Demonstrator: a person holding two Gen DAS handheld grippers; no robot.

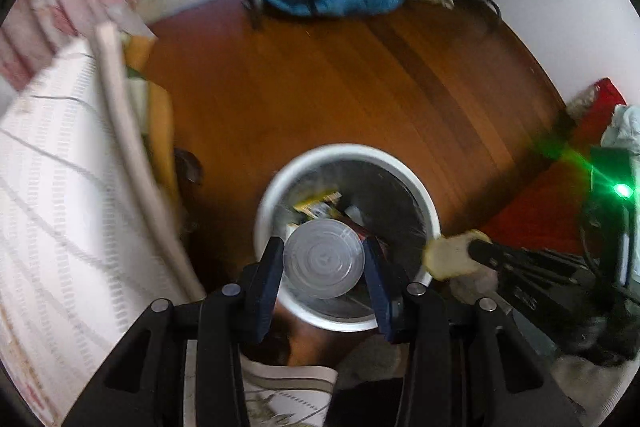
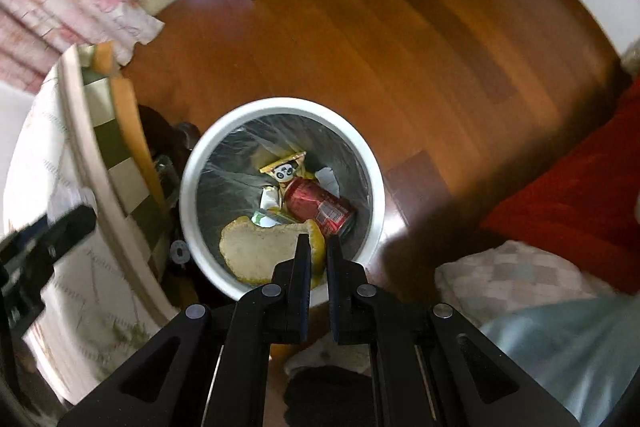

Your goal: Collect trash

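Your left gripper clamped clear plastic cup directly above white bin. Your right gripper pinched fruit peel over bin's near rim. Red can and wrappers already inside bin. Two drops left, in my judgement.

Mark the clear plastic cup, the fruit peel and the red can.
clear plastic cup (image 1: 324,259): left wrist view, on its round base.
fruit peel (image 2: 256,251): right wrist view, on its pale inner side.
red can (image 2: 320,205): right wrist view, on its side wall.

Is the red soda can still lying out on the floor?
No, the red can lies inside the white bin among other trash.
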